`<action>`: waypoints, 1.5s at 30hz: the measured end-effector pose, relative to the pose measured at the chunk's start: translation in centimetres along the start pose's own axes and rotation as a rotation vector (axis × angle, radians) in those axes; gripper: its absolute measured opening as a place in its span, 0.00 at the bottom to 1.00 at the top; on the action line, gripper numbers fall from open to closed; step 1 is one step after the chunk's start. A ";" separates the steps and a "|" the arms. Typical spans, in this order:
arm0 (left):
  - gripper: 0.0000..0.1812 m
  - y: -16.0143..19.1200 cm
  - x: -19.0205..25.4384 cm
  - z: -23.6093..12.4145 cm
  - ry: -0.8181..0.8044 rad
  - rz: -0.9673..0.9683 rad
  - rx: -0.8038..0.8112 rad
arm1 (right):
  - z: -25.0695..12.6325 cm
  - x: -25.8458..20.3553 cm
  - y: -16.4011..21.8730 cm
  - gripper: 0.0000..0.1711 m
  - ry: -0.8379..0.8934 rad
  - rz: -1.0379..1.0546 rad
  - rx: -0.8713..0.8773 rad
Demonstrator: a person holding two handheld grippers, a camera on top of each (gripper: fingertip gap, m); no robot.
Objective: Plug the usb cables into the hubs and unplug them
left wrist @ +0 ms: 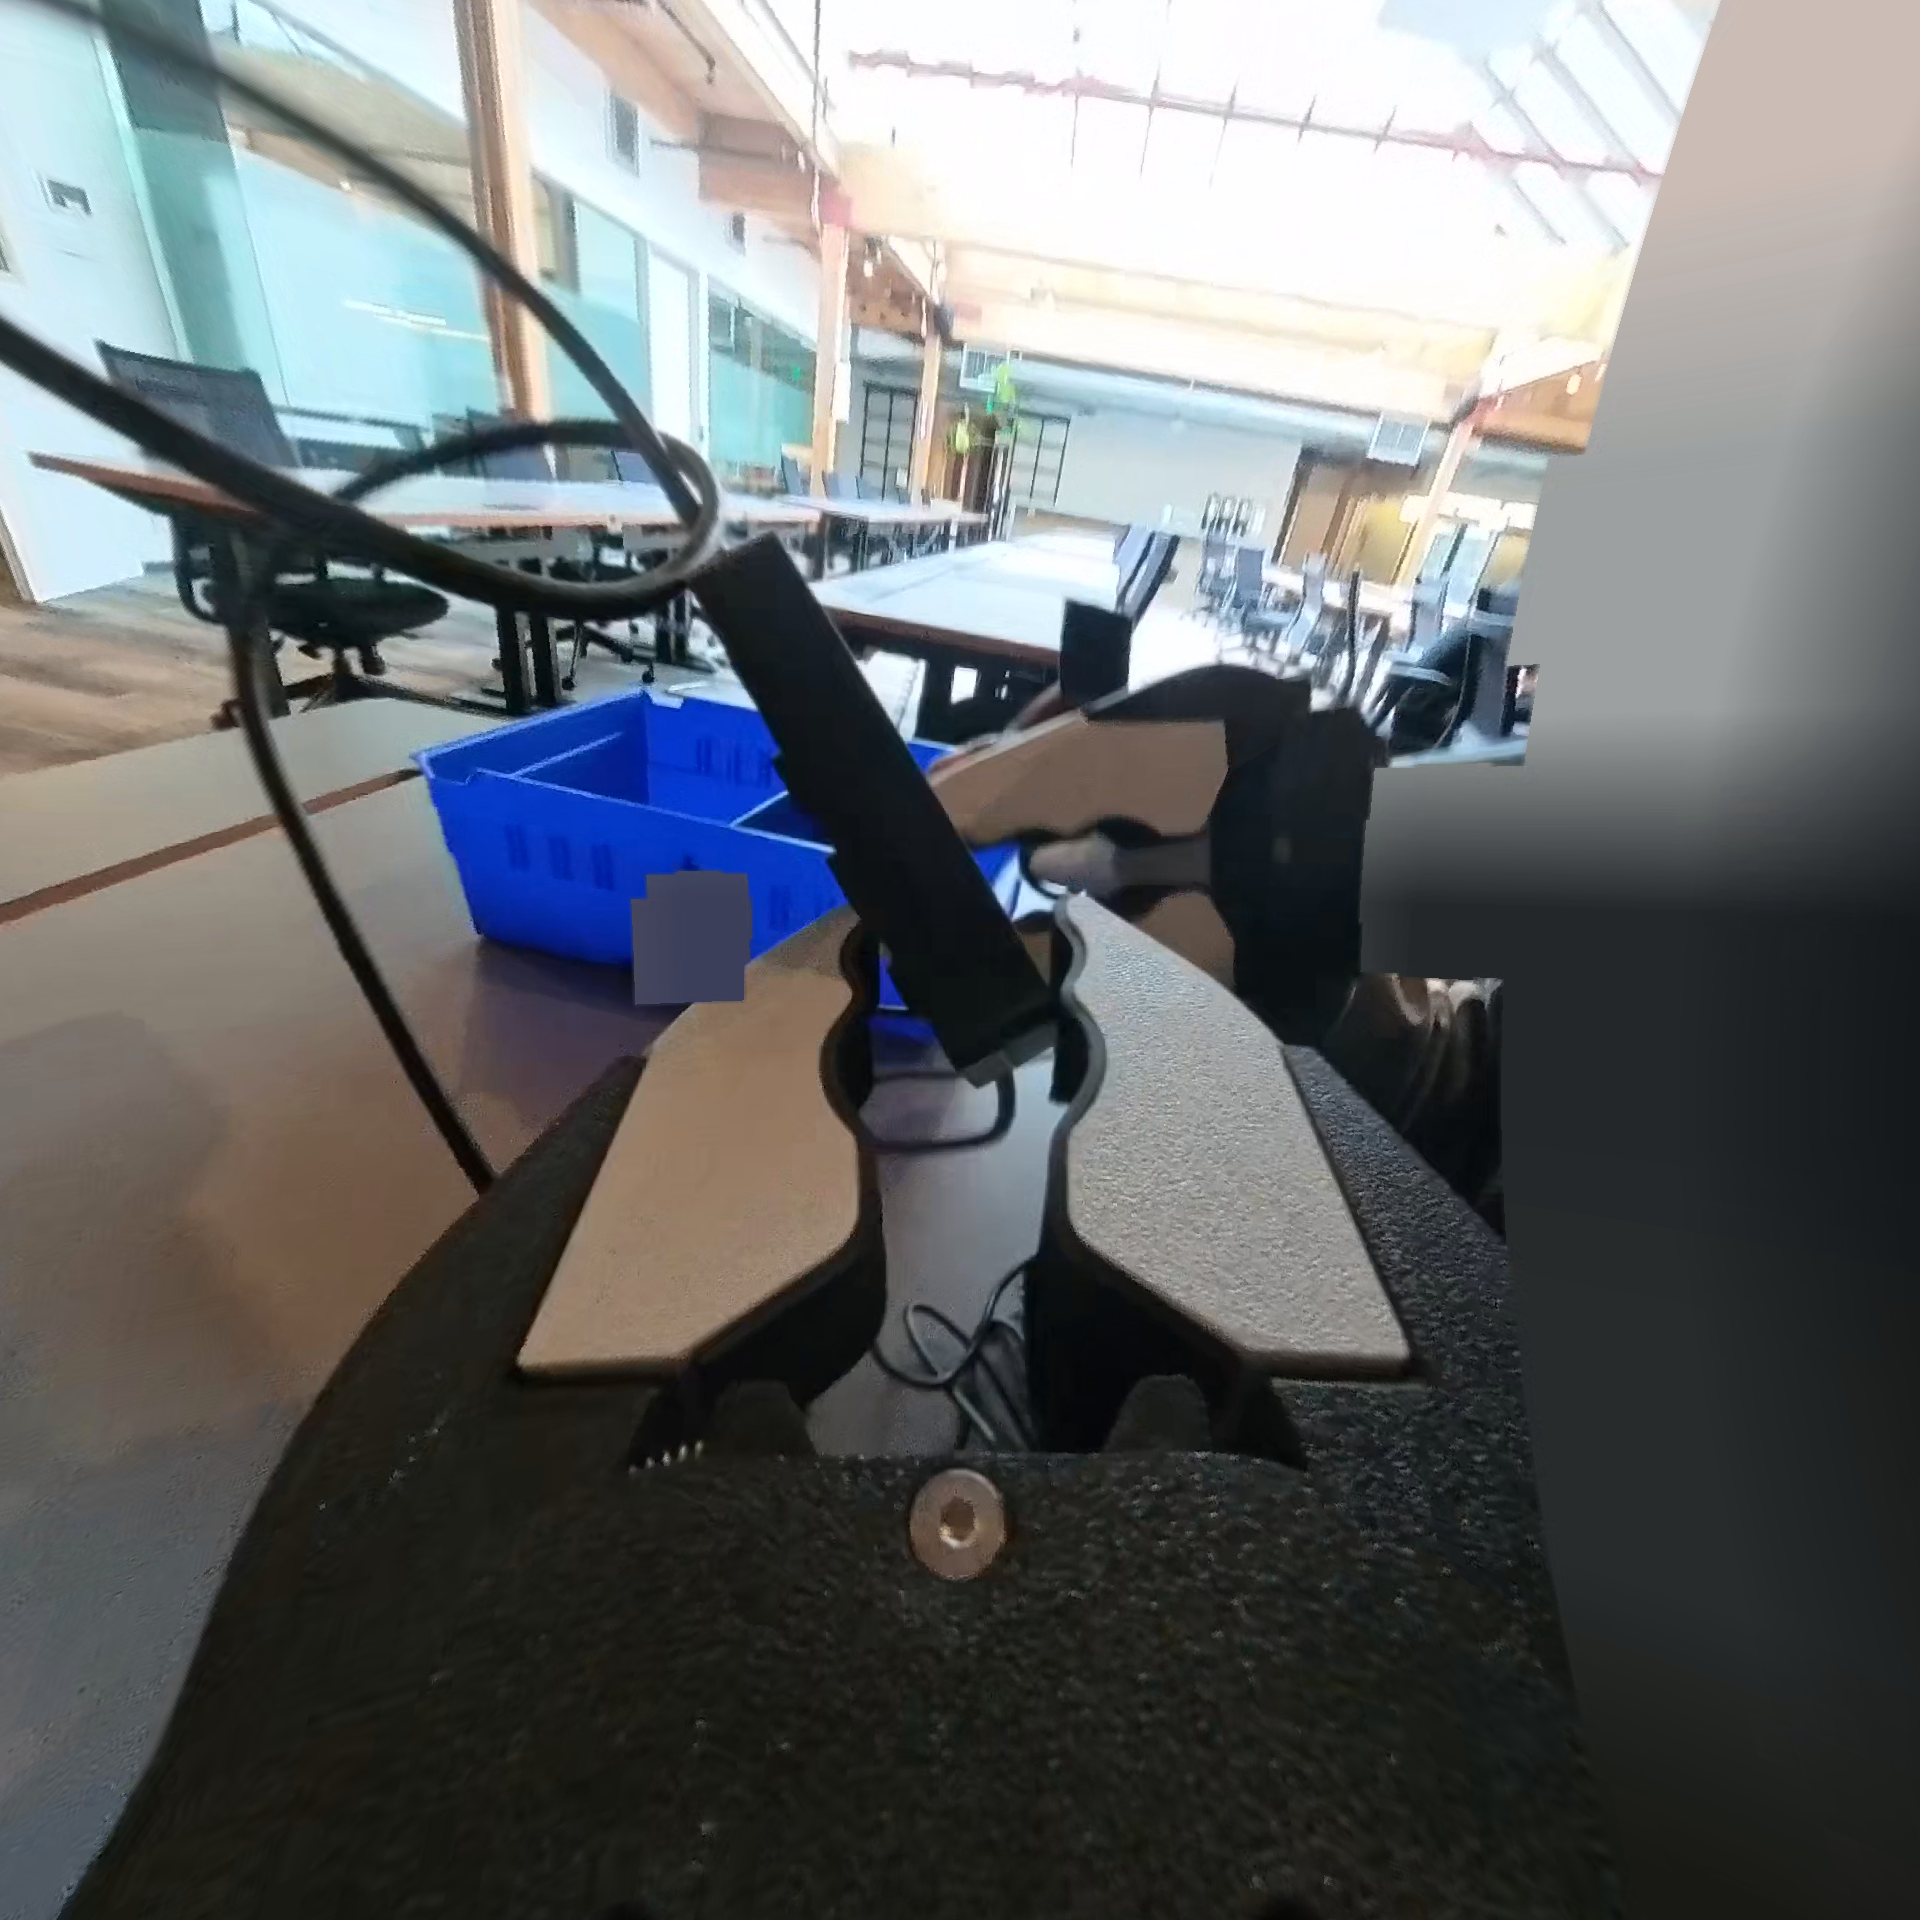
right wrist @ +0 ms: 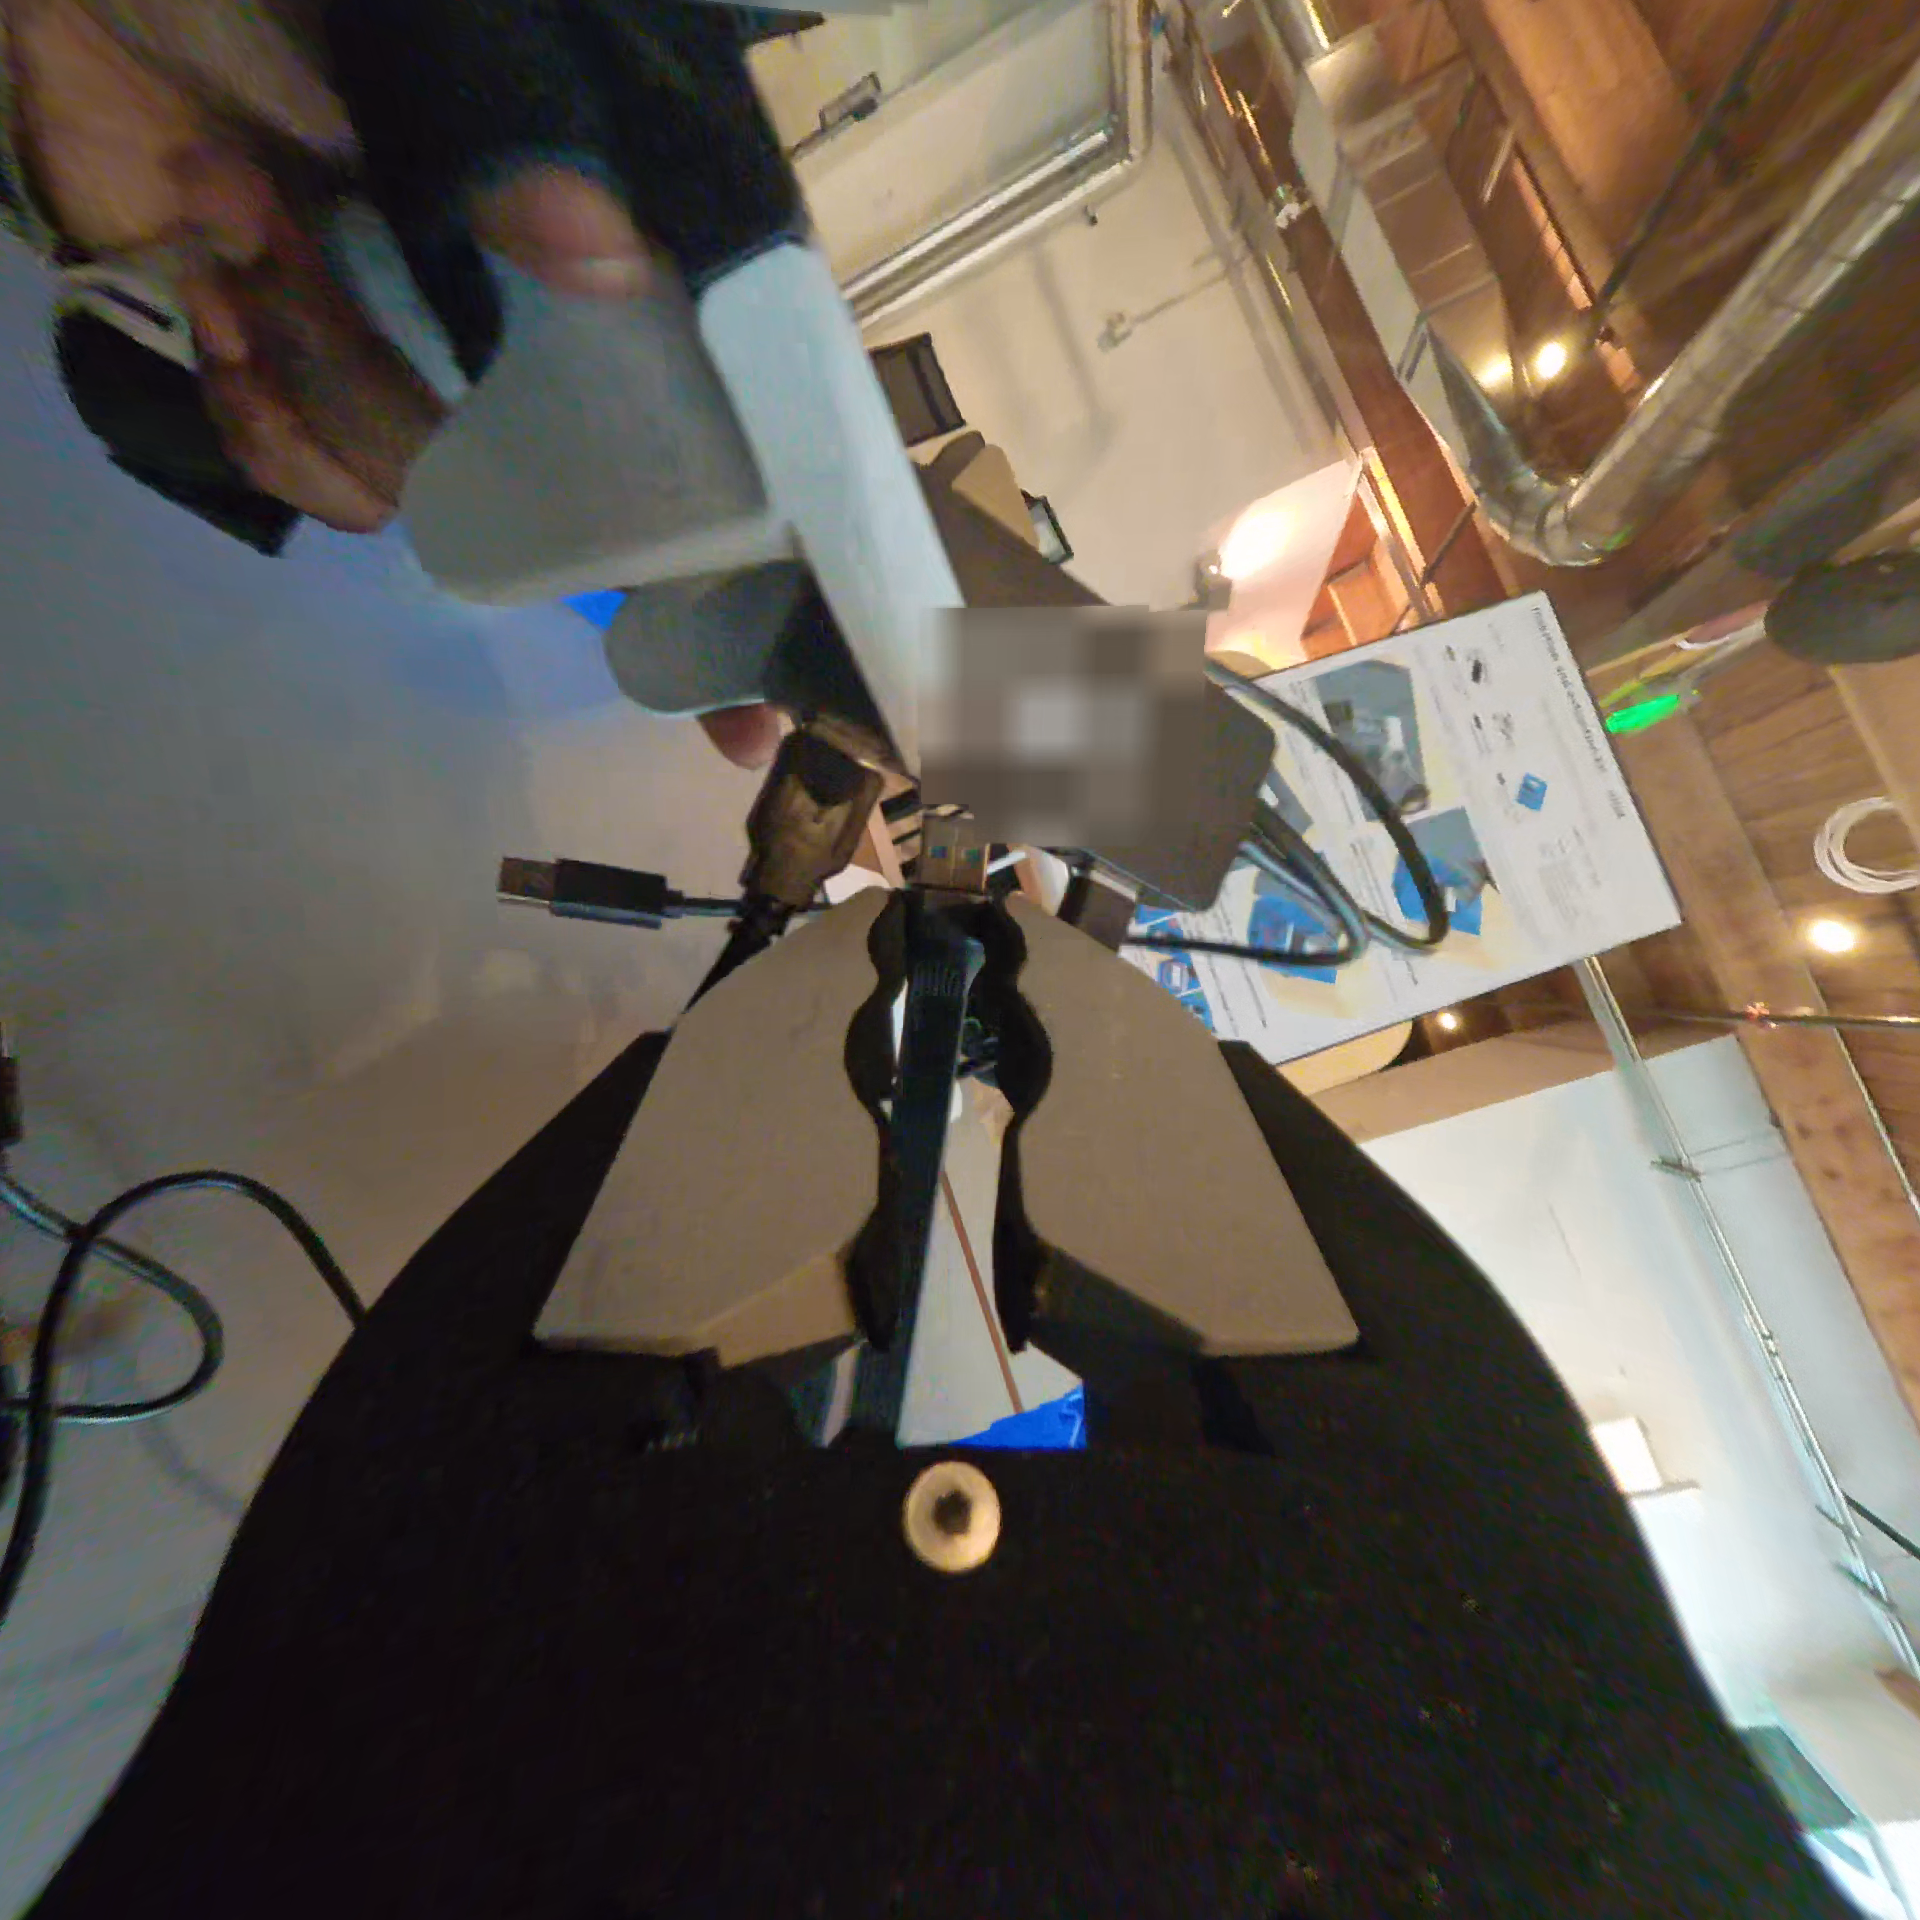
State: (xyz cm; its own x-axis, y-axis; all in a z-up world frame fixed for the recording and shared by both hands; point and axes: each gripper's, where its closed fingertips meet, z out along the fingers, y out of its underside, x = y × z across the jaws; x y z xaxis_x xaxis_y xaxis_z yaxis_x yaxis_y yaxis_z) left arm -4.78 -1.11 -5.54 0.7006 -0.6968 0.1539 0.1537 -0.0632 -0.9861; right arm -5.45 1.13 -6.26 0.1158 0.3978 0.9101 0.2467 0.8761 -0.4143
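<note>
The left gripper (left wrist: 961,997) pinches the low end of a slim black hub (left wrist: 883,790), which tilts up toward eleven o'clock. The right gripper (right wrist: 940,920) is clamped narrow on a flat blue-tongued USB plug (right wrist: 951,857), its tip just short of the hub's side. Light, stiff parts, I'd judge; grip the plug's shell, not the limp cable. Loose cables (left wrist: 343,499) loop at ten o'clock, a snag risk; a blue bin (left wrist: 582,831) sits behind.

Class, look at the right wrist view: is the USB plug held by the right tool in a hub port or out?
Out. The USB plug in the right tool has its metal tip bare, just short of the hub.
</note>
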 end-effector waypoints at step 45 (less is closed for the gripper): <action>0.10 -7.7 -6.3 -10.8 -0.421 -0.098 0.362 | -4.9 7.8 3.0 0.08 -0.162 0.797 0.172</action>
State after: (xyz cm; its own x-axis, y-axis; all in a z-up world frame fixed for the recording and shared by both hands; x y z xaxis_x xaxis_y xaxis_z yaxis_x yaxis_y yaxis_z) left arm -17.91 -3.92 0.45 0.8770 -0.3503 0.3290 0.4098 0.1875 -0.8927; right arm 0.89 5.53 -0.40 0.0504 0.9394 0.3390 -0.0030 0.3396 -0.9406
